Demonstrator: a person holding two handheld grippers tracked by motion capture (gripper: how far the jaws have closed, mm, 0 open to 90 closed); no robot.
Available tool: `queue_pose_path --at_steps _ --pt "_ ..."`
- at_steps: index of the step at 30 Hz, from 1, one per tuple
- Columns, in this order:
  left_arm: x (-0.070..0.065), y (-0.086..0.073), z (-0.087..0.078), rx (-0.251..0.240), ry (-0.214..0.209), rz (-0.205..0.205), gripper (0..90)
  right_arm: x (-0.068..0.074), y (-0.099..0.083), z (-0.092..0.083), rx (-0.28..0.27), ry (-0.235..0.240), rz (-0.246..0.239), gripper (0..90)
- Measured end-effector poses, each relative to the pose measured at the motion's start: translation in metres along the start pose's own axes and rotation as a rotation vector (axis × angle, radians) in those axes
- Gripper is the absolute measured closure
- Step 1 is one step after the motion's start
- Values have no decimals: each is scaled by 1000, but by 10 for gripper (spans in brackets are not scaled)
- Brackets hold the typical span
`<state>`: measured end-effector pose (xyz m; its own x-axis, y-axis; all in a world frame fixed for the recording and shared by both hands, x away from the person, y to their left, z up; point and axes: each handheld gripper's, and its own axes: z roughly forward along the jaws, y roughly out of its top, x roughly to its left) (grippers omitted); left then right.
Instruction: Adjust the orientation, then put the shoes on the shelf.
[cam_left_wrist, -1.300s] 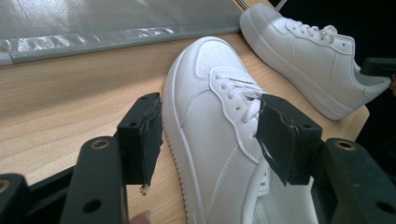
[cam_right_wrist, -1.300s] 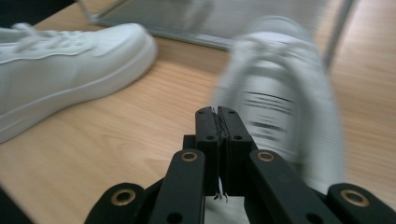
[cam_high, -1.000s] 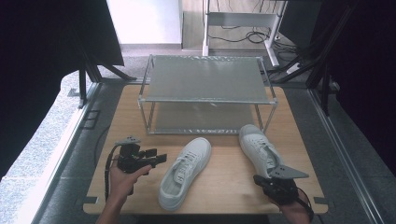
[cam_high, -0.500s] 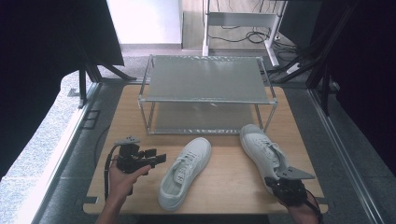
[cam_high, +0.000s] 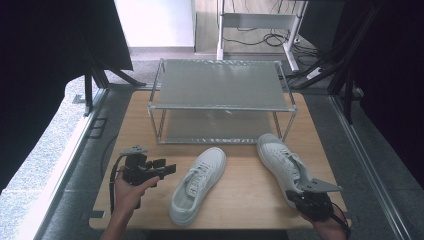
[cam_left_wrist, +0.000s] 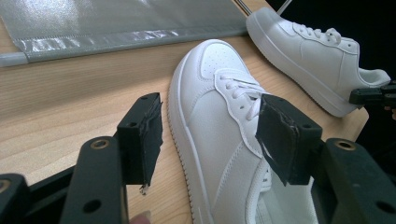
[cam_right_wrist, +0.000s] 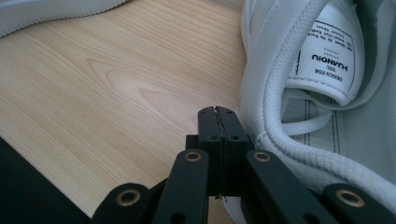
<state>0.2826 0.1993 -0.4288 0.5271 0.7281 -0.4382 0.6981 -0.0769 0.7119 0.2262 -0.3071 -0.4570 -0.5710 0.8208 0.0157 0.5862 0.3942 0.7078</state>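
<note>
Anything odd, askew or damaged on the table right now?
Mostly tidy. The two white shoes aren't paired: left shoe and right shoe splay apart, toes toward the rack. The left gripper pads look frayed at the edges.

- A wooden table (cam_high: 245, 195) carries everything.
- A wire rack (cam_high: 222, 102) stands at its far side.
- Two white shoes lie nearer: one (cam_high: 197, 185) mid-table, another (cam_high: 282, 165) to the right.

It looks like a lab recording booth: a wooden bench (cam_high: 250, 195) walled by black curtains (cam_high: 45, 60), with floor cables (cam_high: 260, 39) and metal frame legs (cam_high: 220, 30) behind.
</note>
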Motion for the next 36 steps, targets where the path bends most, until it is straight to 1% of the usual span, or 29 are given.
queue_pose_path --at_steps 1,2,3,4,7,9,10,11,14,15,16,17,18,19,21,22,23,25,26,28,30,31,33,36 --pt "0 0 0 -1 0 0 408 -1 0 -1 -1 -1 1 900" --pt "0 0 -1 -2 2 -2 408 -4 0 -3 3 -7 17 900" --pt "0 0 -1 -2 2 -2 408 -4 0 -3 3 -7 17 900" --pt "1 0 0 0 1 -2 408 -8 -2 -5 14 -29 25 900" --pt "0 0 0 2 0 -3 407 -10 -3 -6 7 -23 39 900" --pt "0 0 1 4 -1 0 407 -9 -3 -6 -9 10 38 892" --pt "-1 0 1 5 -1 1 407 -5 -1 -6 -29 34 31 856" --pt "-1 0 1 5 -2 3 407 -4 0 -6 -40 37 27 847" --pt "-3 0 1 3 -3 7 407 -4 2 -10 -79 63 36 812" --pt "-3 0 1 3 -3 7 407 -4 2 -10 -79 63 36 812" --pt "-5 1 1 4 -7 13 407 -4 3 -12 -106 75 39 791" --pt "-5 1 1 4 -7 13 407 -4 3 -12 -106 75 39 791" --pt "-6 1 1 4 -7 13 407 -4 3 -13 -116 76 41 785" --pt "-8 1 1 6 -10 18 406 -4 5 -13 -129 78 33 771" --pt "-9 1 0 6 -11 21 406 -3 6 -13 -133 81 28 763" --pt "-10 2 0 6 -12 28 405 -2 9 -13 -140 80 15 741" --pt "-10 2 0 6 -12 28 405 -2 9 -13 -140 80 15 741" --pt "-12 2 -2 4 -11 30 405 -2 15 -12 -151 82 8 698" --pt "-15 3 -3 3 -5 40 404 -2 23 -13 -163 80 -1 639" --pt "-18 4 -5 1 11 57 404 -3 31 -15 -182 67 -1 593" --pt "-20 6 -7 -5 21 68 405 -8 39 -17 -202 77 17 562" --pt "-22 7 -8 -4 24 73 405 -11 42 -18 -211 74 22 551" --pt "-25 8 -7 -1 34 84 405 -17 49 -20 -217 60 27 542" --pt "-30 7 -4 17 50 103 405 -28 58 -22 -221 34 37 529"
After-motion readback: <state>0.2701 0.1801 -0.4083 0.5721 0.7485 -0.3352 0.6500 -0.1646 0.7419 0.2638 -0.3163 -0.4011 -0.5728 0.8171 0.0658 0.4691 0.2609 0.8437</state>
